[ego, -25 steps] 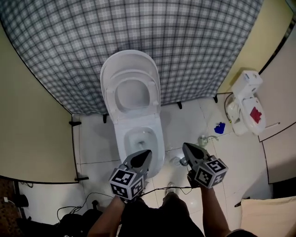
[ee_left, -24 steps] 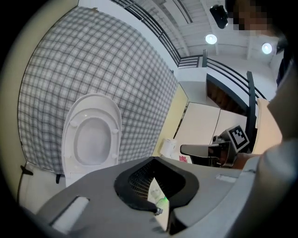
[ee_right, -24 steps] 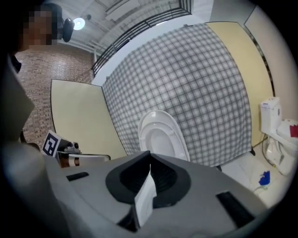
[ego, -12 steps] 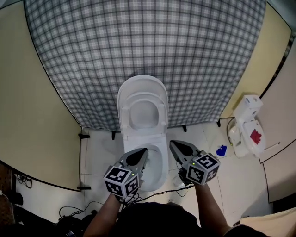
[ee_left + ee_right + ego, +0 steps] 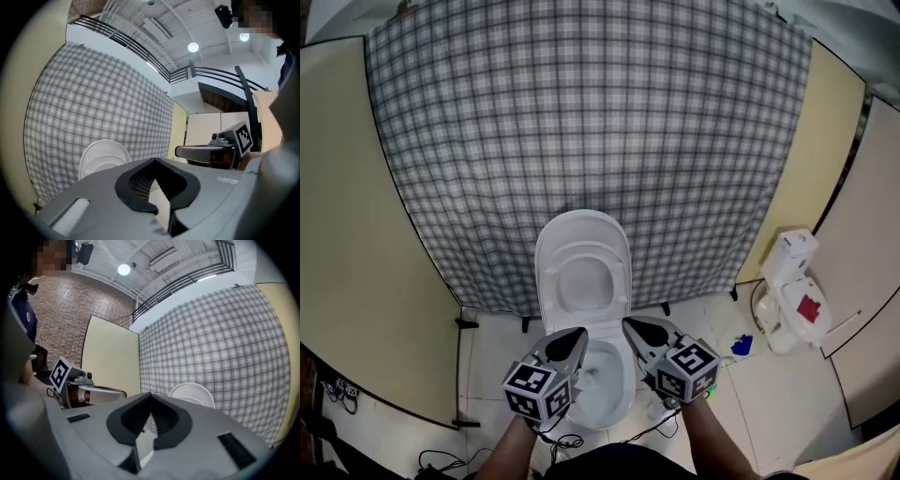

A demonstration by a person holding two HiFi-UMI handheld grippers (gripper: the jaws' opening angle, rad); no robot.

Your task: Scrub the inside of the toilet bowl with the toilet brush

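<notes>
Hovering over the toilet bowl (image 5: pixel 602 403), the left tool (image 5: pixel 577 333) and the right tool (image 5: pixel 630 323) sit side by side, their tapered grey tips pointing forward and leaning toward each other. Each has a matt grey plastic shell. The left marker cube (image 5: pixel 539 389) and the right marker cube (image 5: pixel 686 368) are covered in black-and-white squares.

In the left gripper view, the left tool's ribbed black pads come together in a point. It is clenched, with nothing between the pads. In the right gripper view, the right tool's dark pads also meet at the tip, so it is clenched and empty too.

The bowl is glossy white ceramic with an oval outline. It lies directly below and between the two tools, and its smooth inner wall shows in the gap between them. Behind it the seat (image 5: pixel 617 279), a rounded white ring, is tipped up against the raised lid (image 5: pixel 581 228). The lid is a smooth white oval leaning back on the cloth.

That checked cloth (image 5: pixel 581 122) is a soft weave of grey and white squares, hung as a wide backdrop. A flat beige panel (image 5: pixel 356 234) stands to its left and a second beige panel (image 5: pixel 811 159) to its right. The floor (image 5: pixel 492 375) is shiny white tile with thin grout lines.

Well to the right stands a white moulded unit (image 5: pixel 792 300) with rounded edges and a red patch. A small blue item (image 5: pixel 742 345) lies near its base. Thin black cables (image 5: pixel 441 459) curl on the floor at the lower left.
</notes>
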